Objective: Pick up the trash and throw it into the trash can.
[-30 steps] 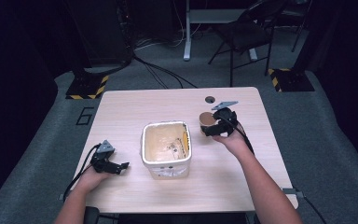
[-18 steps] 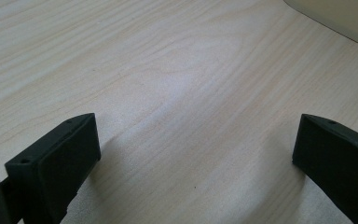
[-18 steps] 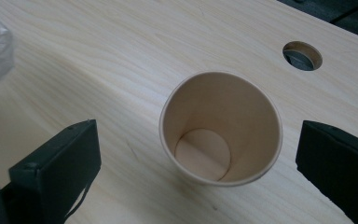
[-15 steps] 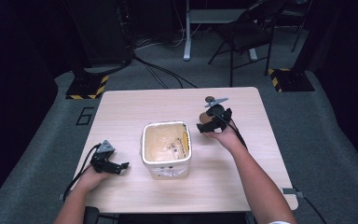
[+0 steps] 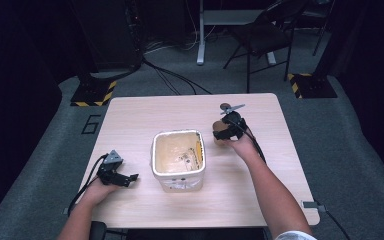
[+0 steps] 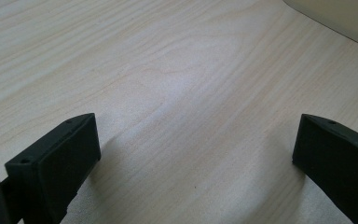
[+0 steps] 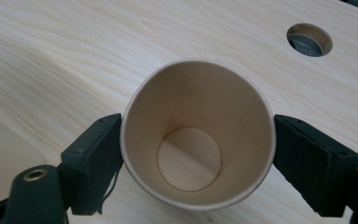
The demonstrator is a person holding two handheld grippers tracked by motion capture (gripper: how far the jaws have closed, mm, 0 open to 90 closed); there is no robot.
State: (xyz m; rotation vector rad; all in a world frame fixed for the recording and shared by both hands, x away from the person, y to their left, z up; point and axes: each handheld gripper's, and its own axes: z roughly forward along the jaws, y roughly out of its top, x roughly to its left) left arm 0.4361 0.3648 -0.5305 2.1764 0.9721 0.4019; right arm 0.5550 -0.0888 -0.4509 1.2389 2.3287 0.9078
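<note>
An empty tan paper cup (image 7: 198, 135) stands upright on the wooden table (image 5: 145, 115), just right of a white square tub (image 5: 177, 134). My right gripper (image 7: 198, 142) is shut on the paper cup, one jaw pressed on each side of its rim. From above, the right gripper (image 5: 225, 131) sits at the tub's right side with the cup (image 5: 218, 136) partly hidden under it. My left gripper (image 5: 127, 178) rests low near the table's front left, open, jaws pointing toward the tub. Bare wood lies between the left gripper (image 6: 196, 154) jaws.
The tub holds a few small bits and an orange strip along its right wall; its corner (image 6: 335, 14) shows ahead of the left jaws. A round cable hole (image 7: 309, 39) in the table lies just beyond the cup. Chairs and cables stand on the floor behind.
The right hand has shifted a little to the left, toward the tub, with the cup still held. The left gripper has stayed put.
</note>
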